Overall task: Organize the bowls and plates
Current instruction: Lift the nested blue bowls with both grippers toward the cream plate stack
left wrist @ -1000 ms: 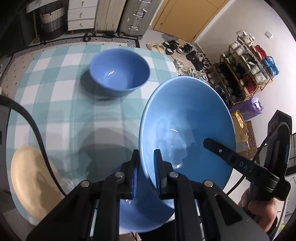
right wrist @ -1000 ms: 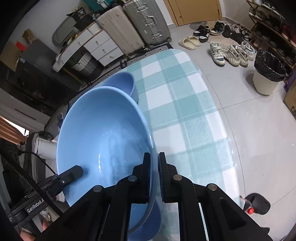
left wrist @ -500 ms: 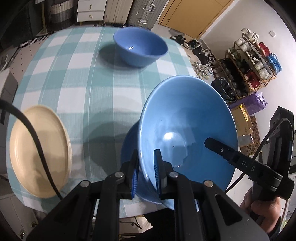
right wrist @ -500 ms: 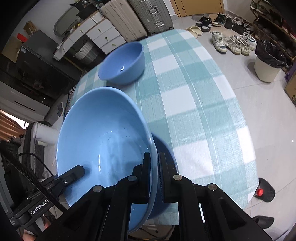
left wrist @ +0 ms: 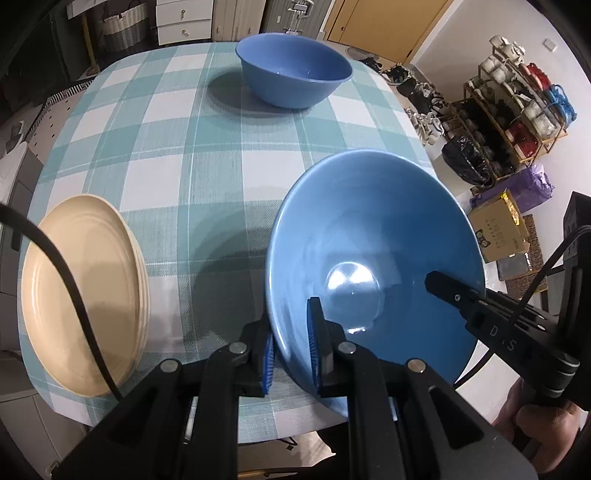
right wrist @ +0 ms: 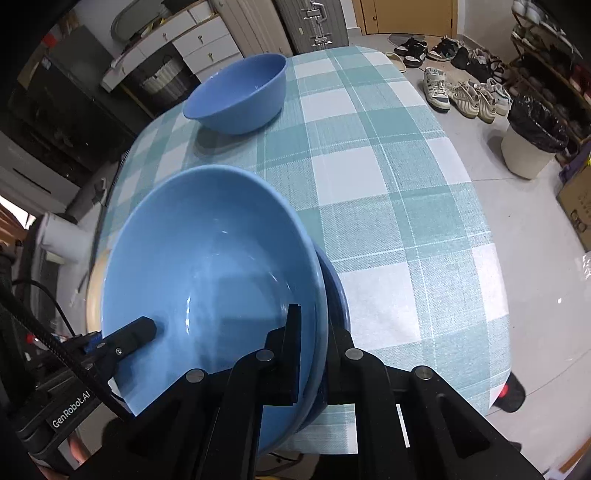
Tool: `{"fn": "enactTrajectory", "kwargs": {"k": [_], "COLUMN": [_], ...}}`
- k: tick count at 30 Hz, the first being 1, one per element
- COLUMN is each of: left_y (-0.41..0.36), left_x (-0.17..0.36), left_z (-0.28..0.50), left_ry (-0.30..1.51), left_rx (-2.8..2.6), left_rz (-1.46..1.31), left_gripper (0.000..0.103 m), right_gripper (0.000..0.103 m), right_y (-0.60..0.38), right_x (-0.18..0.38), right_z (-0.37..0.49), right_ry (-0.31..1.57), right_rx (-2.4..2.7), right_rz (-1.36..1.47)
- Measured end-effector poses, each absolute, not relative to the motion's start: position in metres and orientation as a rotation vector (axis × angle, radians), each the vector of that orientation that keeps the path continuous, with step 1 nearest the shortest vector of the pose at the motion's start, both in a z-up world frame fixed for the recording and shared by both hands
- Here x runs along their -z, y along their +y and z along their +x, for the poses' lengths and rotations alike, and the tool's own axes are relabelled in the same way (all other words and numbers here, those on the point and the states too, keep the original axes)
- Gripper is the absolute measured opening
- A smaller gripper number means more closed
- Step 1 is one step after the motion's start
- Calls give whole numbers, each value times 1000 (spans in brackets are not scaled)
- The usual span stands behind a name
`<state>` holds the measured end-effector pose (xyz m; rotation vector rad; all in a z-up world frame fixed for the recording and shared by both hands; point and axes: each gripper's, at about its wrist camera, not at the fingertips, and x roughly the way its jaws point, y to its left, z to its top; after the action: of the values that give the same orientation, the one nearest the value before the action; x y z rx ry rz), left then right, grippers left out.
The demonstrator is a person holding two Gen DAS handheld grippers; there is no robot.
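Note:
Both grippers hold a wide light-blue bowl (left wrist: 373, 236) (right wrist: 207, 273) by opposite rims, low over the near edge of the checked table (left wrist: 177, 155). My left gripper (left wrist: 291, 343) is shut on its left rim and my right gripper (right wrist: 314, 350) is shut on its right rim. The rim of a darker blue dish (right wrist: 338, 291) shows right under the bowl; I cannot tell whether they touch. A smaller blue bowl (left wrist: 293, 70) (right wrist: 240, 92) stands at the far side. A stack of cream plates (left wrist: 85, 291) lies at the near left.
Off the table's right edge the floor holds a black-bagged bin (right wrist: 532, 140), shoes (right wrist: 465, 96), a shoe rack (left wrist: 517, 99) and cardboard boxes (left wrist: 498, 229). Drawers and suitcases (right wrist: 314, 22) stand behind the table. A hand (left wrist: 535, 417) grips the right tool.
Both grippers have come down and back with the light-blue bowl toward the near table edge. The far bowl now sits farther off, and the cream plates have come fully into view.

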<state>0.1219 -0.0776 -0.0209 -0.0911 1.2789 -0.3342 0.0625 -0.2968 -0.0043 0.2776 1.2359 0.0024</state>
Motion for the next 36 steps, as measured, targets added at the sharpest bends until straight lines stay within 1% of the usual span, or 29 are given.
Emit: {"fn": "enactTrajectory", "kwargs": {"k": [9, 11, 12, 13, 18, 22, 26, 32, 33, 34, 36], "left_y": [-79, -79, -78, -78, -76, -73, -70, -70, -69, -70, -69], "left_x": [21, 20, 21, 21, 17, 19, 20, 21, 21, 21, 22], "left_z": [117, 117, 117, 117, 115, 115, 114, 114, 113, 113, 113], "left_ry": [1245, 1247, 1248, 1247, 1240, 1248, 1250, 1252, 1251, 1252, 1253], "left_rx": [340, 340, 341, 343, 339, 326, 323, 327, 327, 326, 324], "left_rz": [-81, -93, -98, -102, -103, -93, -99, -97, -98, -98, -98], "left_gripper": [13, 13, 13, 13, 13, 13, 13, 13, 13, 14, 14], "right_gripper": [9, 13, 21, 25, 26, 31, 32, 32, 38, 47, 55], "right_y": [-295, -292, -290, -288, -283, -275, -270, -258, -258, -258, -260], "right_x": [7, 7, 6, 6, 7, 5, 2, -6, -8, -10, -16], "right_z": [60, 59, 58, 58, 55, 54, 52, 49, 48, 47, 44], "right_ry": [1215, 1212, 1207, 1205, 1207, 1219, 1212, 1187, 1176, 1158, 1119], "right_rx": [1, -13, -38, -51, -33, -29, -16, 11, 24, 44, 70], "right_rz": [223, 207, 199, 185, 158, 119, 67, -85, -111, -138, -172]}}
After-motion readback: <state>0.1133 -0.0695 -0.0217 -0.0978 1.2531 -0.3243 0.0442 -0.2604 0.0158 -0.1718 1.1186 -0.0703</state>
